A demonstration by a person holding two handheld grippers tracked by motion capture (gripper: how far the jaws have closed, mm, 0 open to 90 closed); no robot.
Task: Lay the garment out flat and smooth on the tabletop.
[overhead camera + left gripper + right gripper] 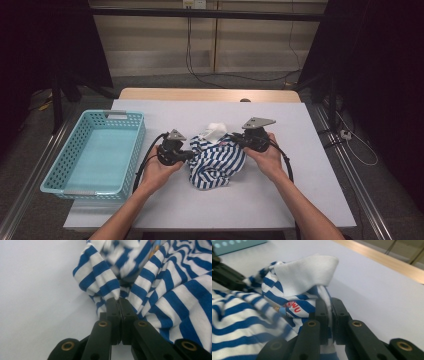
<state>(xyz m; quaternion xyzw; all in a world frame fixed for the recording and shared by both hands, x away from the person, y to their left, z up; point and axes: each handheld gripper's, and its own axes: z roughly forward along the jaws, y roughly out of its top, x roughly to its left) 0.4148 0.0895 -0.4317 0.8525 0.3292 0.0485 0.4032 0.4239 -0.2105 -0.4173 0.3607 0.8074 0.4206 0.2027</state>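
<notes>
Red lettering reading "AWU", cut off at its left, shows on a printed patch of the striped shirt (294, 307) at the centre of the right gripper view. The blue-and-white shirt lies crumpled at the centre of the high view on the tabletop (300, 150), between both grippers. The left gripper (119, 300) has its fingers (112, 312) pressed together, pinching a striped fold. The right gripper (329, 307) also pinches shirt fabric below the white collar (309, 272), with its fingers nearly together. A light blue basket (132, 145) stands at left of the high view.
</notes>
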